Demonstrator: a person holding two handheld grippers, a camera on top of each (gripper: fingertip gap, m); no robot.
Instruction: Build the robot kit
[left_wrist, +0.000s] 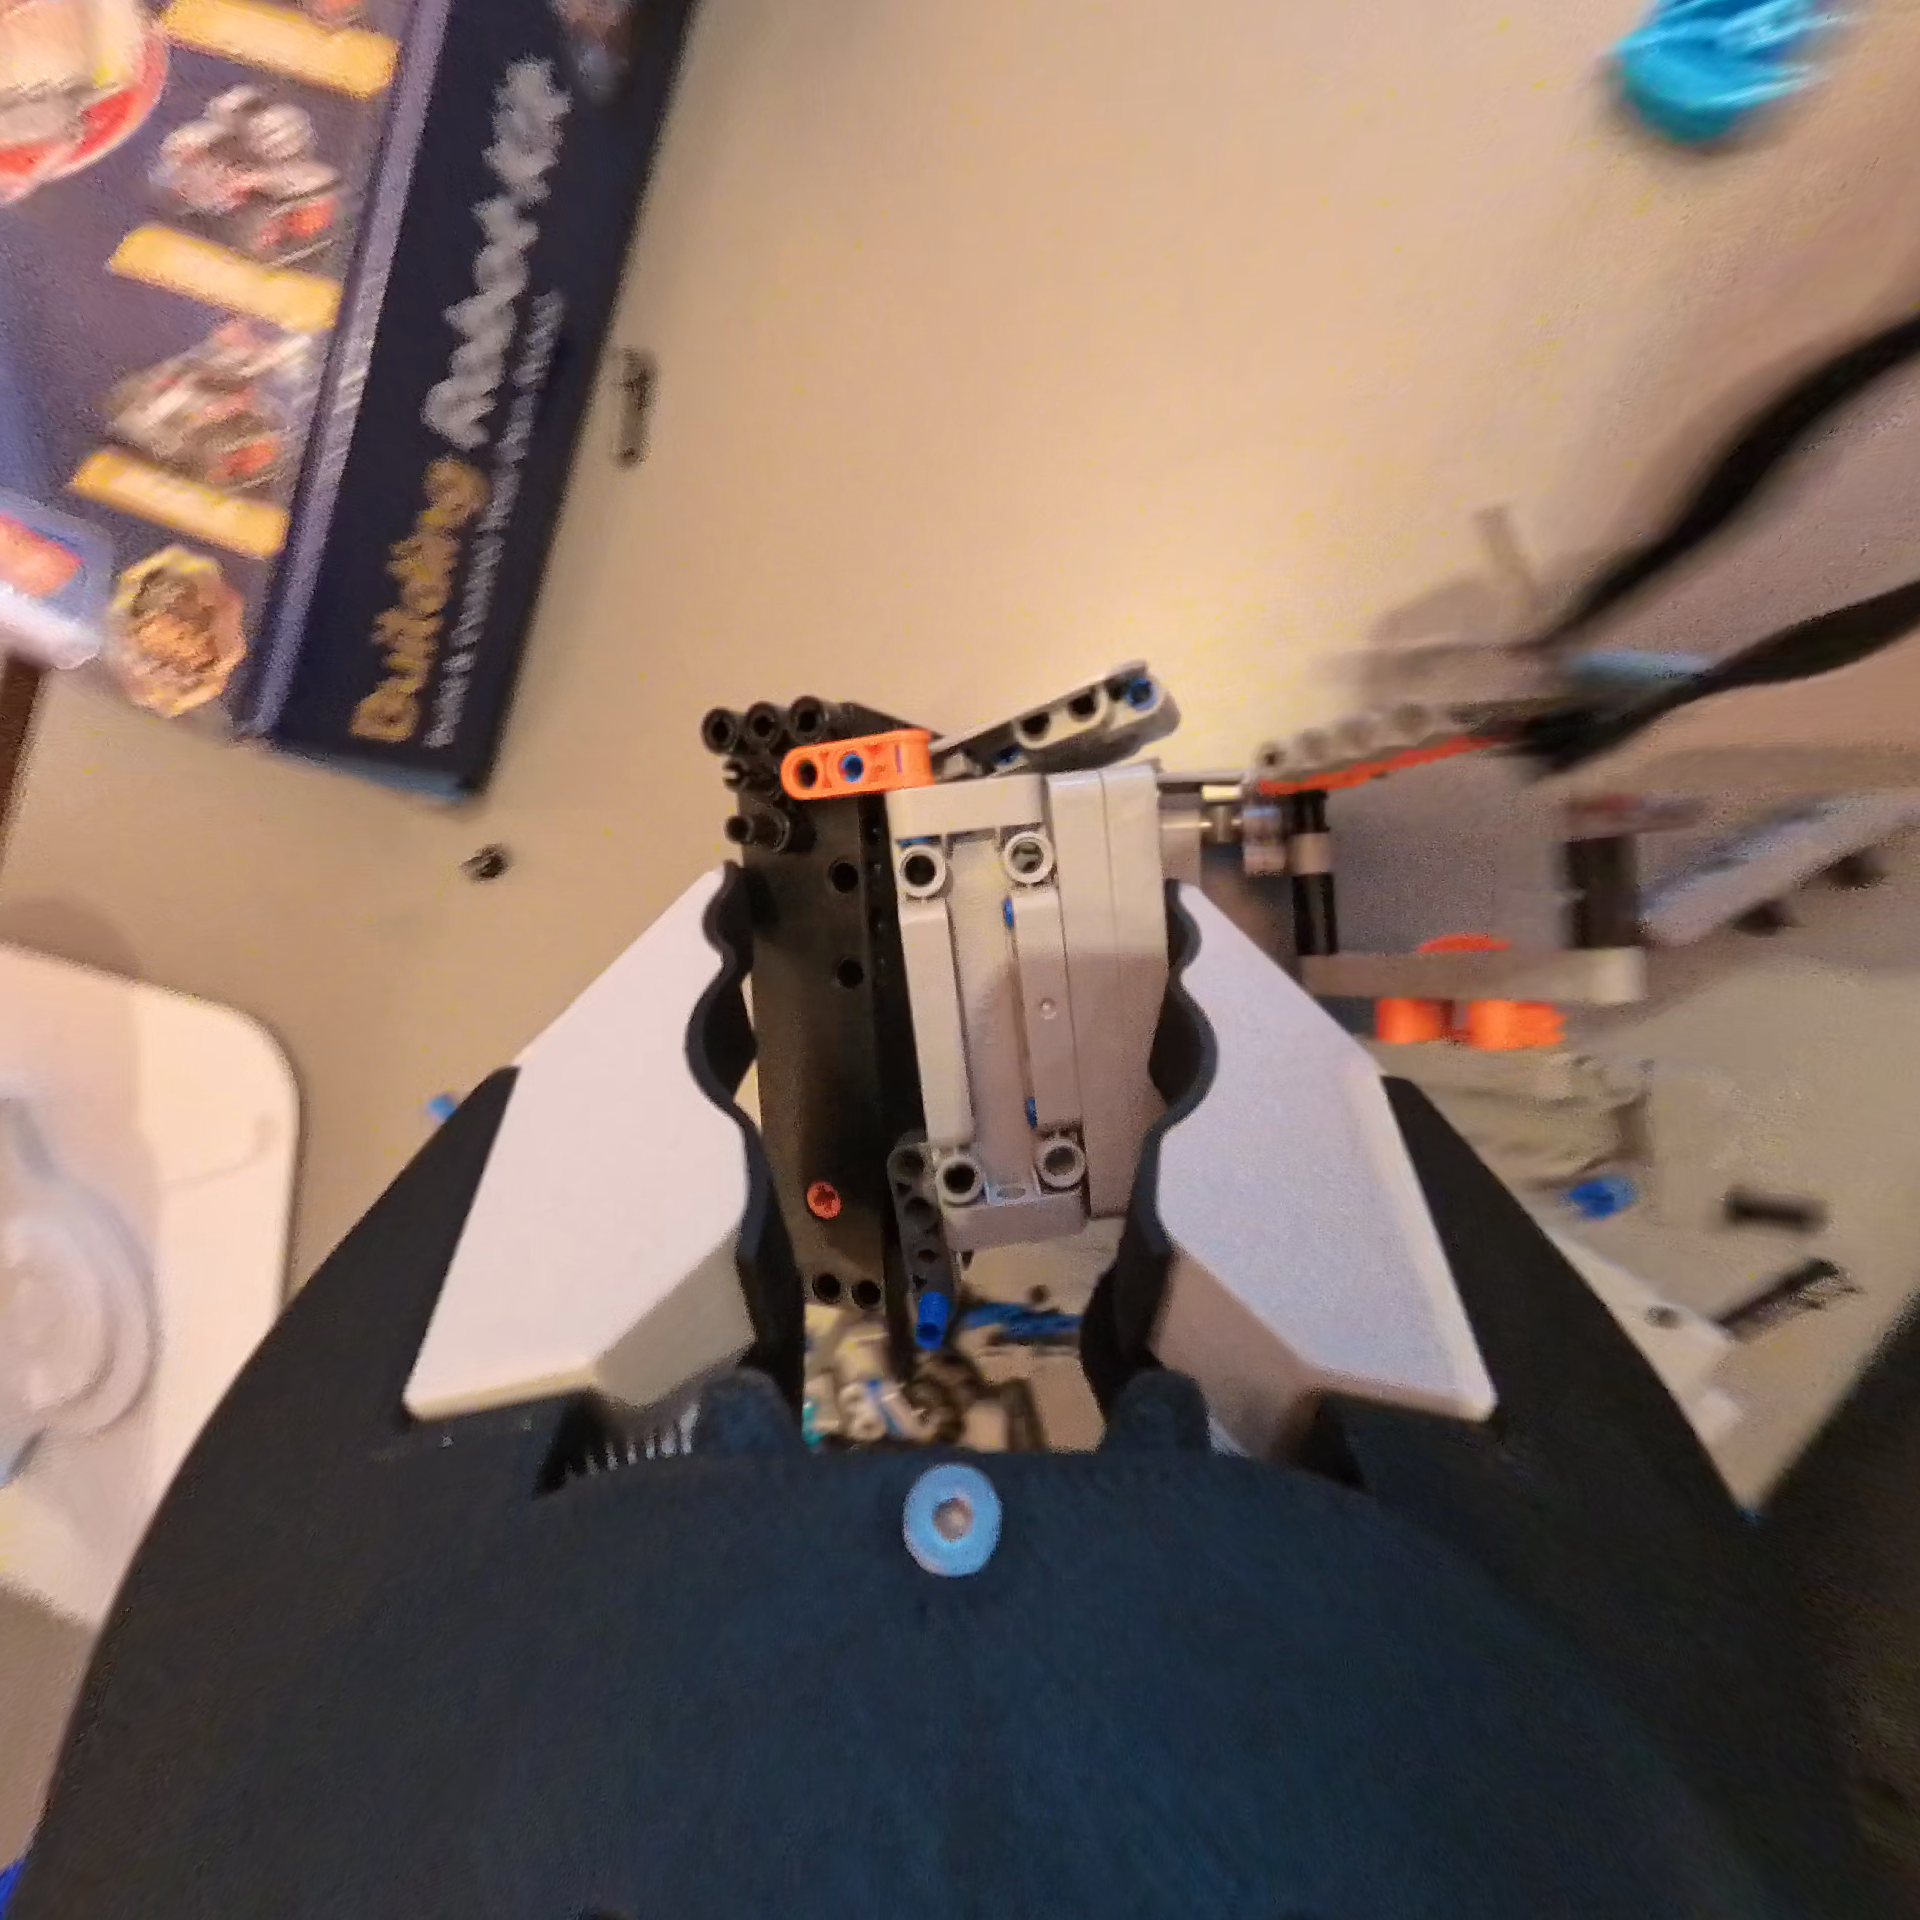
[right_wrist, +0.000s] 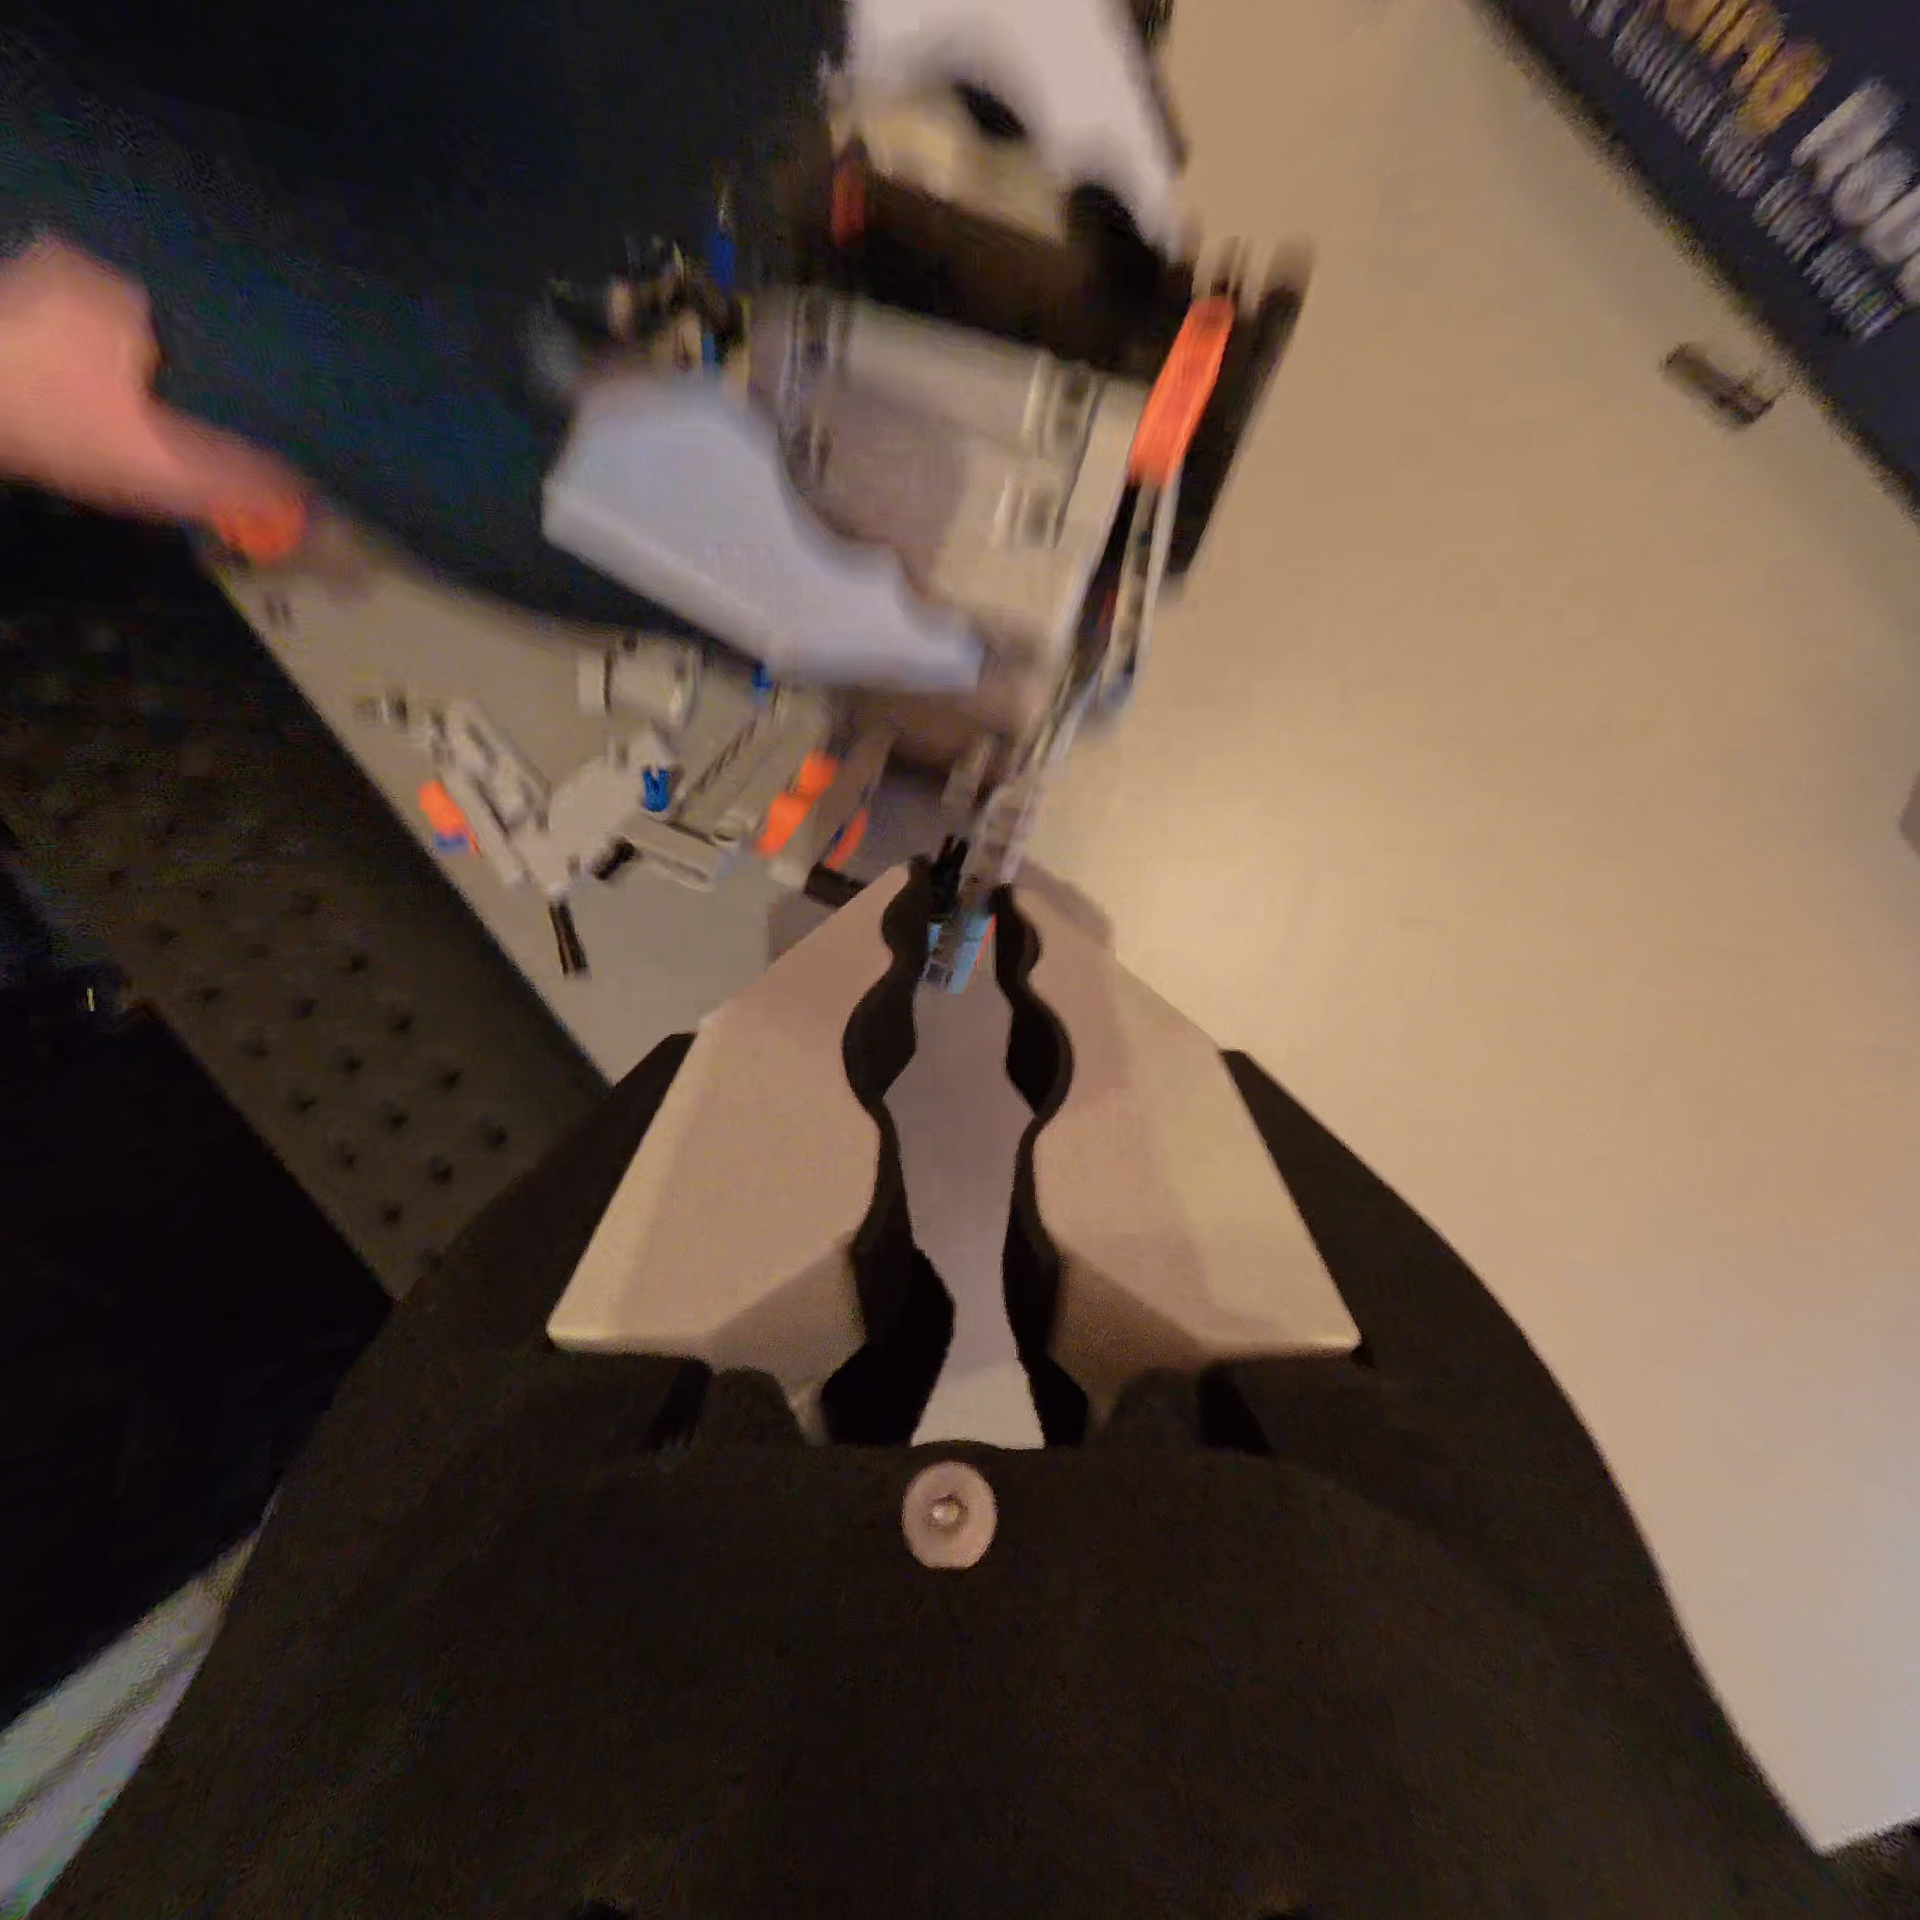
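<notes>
My left gripper (left_wrist: 951, 914) is shut on a black and grey brick-built assembly (left_wrist: 935, 987) with an orange connector (left_wrist: 857, 767) on top, held above the beige table. In the right wrist view the same assembly (right_wrist: 935, 468) shows blurred, with the left gripper's white finger (right_wrist: 727, 551) on it. My right gripper (right_wrist: 958, 904) is shut on a small blue and grey piece (right_wrist: 951, 951) at its fingertips. That piece meets a thin beam (right_wrist: 1049, 769) hanging from the assembly. A person's hand (right_wrist: 94, 384) shows at the left.
A dark blue toy box (left_wrist: 312, 343) lies at the far left of the table. A second grey and orange build (left_wrist: 1475, 935) and loose small parts (right_wrist: 623, 800) lie on the table. A turquoise object (left_wrist: 1725, 73) sits far right. The table edge (right_wrist: 416, 821) borders a perforated dark surface.
</notes>
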